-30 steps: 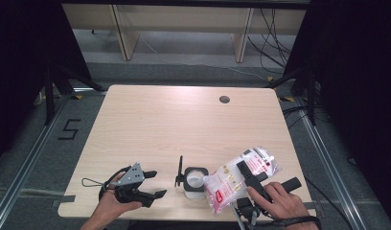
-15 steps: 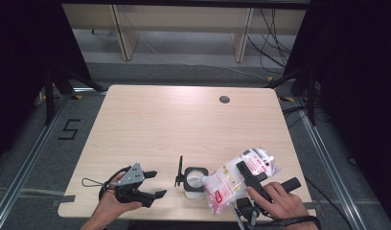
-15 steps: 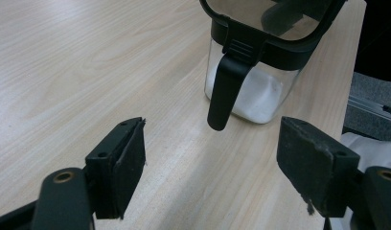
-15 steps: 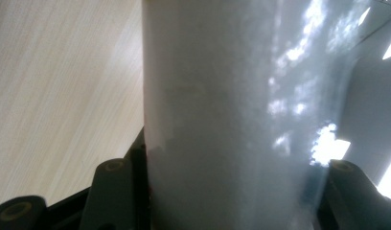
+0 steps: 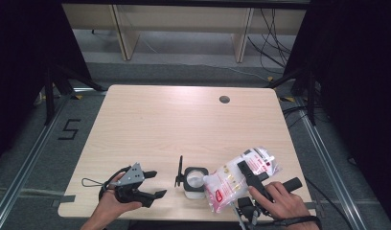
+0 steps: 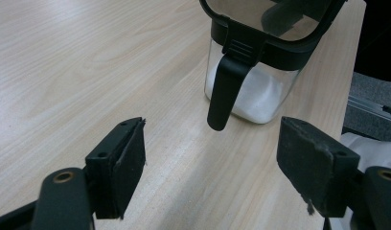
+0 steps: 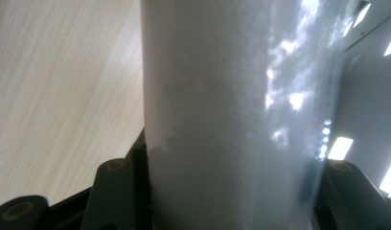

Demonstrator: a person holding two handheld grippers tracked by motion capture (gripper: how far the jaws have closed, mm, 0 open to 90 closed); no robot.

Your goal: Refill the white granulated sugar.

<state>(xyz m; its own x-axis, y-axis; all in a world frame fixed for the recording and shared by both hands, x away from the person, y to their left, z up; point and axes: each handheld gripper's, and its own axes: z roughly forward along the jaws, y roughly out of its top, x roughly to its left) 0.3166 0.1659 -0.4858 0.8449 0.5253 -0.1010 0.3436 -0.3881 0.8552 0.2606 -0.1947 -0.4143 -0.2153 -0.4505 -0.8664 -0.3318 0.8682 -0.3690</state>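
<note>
The right gripper (image 5: 246, 176) holds the bag (image 5: 234, 181) clamped beside the jar (image 5: 195, 181), and the left gripper (image 5: 154, 183), fingers apart, likely steadies the jar next for pouring.

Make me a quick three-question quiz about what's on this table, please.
1. True or false: the left tongs are open and hold nothing.
2. What do the right tongs grip: (a) the jar, (b) the plastic bag?
3. What is inside the clear jar?

Key: 1 true. 2 b, the jaws press the bag on both sides. 3 a white powder or grain, low in the jar, whose black lid stands flipped open.
</note>
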